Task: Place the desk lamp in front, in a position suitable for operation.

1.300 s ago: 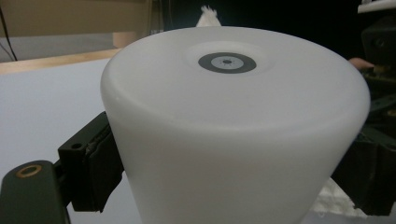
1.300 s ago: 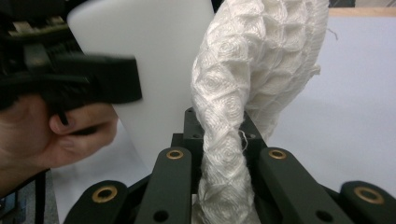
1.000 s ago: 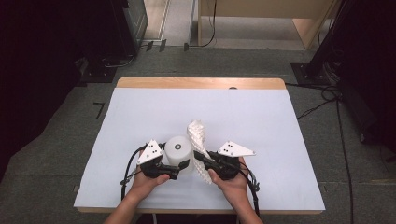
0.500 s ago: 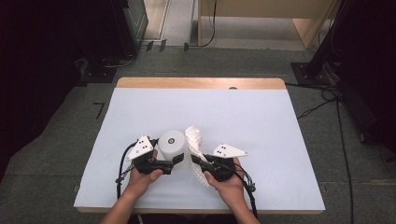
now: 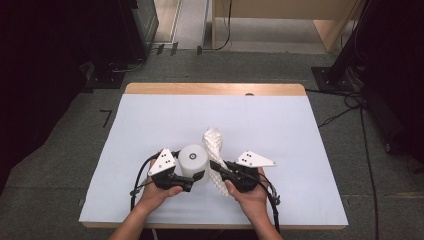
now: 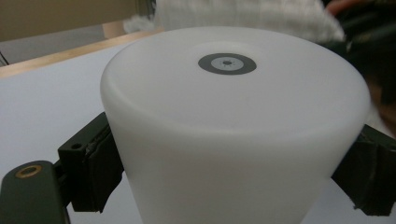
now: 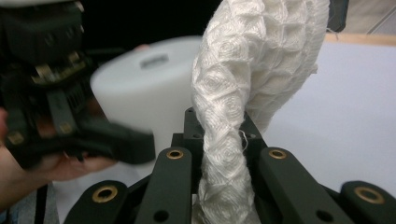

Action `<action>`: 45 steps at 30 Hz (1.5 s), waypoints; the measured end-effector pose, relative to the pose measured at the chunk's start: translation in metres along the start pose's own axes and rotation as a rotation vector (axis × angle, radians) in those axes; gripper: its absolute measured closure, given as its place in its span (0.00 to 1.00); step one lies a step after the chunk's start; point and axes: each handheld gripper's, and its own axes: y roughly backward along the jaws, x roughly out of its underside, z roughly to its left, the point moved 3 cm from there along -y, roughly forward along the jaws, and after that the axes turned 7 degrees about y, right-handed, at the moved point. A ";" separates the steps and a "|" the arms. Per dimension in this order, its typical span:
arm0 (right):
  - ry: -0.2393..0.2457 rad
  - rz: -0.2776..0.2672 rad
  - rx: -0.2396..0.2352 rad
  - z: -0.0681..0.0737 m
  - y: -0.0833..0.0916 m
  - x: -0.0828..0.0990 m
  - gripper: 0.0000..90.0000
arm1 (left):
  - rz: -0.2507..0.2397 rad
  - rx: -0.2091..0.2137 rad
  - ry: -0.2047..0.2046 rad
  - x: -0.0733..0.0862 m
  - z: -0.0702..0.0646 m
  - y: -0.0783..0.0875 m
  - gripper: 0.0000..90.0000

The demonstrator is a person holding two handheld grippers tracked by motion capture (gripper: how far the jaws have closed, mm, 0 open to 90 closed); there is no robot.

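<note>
A white cup [image 5: 193,159] stands upside down near the table's front, with a grey ring mark on its upturned base [image 6: 227,63]. My left gripper [image 5: 196,170] is shut on the cup [image 6: 233,130], a black pad [image 6: 93,161] pressing on each side. Right beside the cup my right gripper [image 5: 218,166] is shut on a white waffle-weave cloth [image 5: 214,145]. The cloth [image 7: 243,93] rises in a twisted band from between its jaws [image 7: 219,140]. In the right gripper view the cup [image 7: 144,88] and the left gripper [image 7: 60,98] show at the left.
A pale sheet [image 5: 150,125] covers the table, with a wooden strip [image 5: 215,89] bare along the far edge. Dark equipment stands on the floor at the left and right, and cables [image 5: 345,110] lie on the floor to the right.
The cup and cloth drifted slightly left, then came back right. Both grips are the same as before.
</note>
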 end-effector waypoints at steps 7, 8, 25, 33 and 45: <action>-0.008 0.090 -0.022 0.002 -0.022 0.020 0.89 | -0.073 -0.033 0.038 -0.006 0.012 0.014 0.10; -0.012 0.094 -0.023 0.003 -0.022 0.021 0.89 | -0.082 -0.035 0.040 -0.007 0.012 0.015 0.10; 0.017 -0.013 -0.038 0.004 -0.002 -0.005 0.89 | -0.023 -0.047 -0.030 0.003 -0.002 0.006 0.10; 0.014 0.065 -0.032 0.002 -0.022 0.015 0.89 | -0.100 -0.148 -0.024 -0.003 0.012 0.018 0.10; -0.031 0.029 0.032 -0.014 -0.008 0.011 0.89 | 0.002 -0.209 -0.047 0.021 0.022 -0.001 0.10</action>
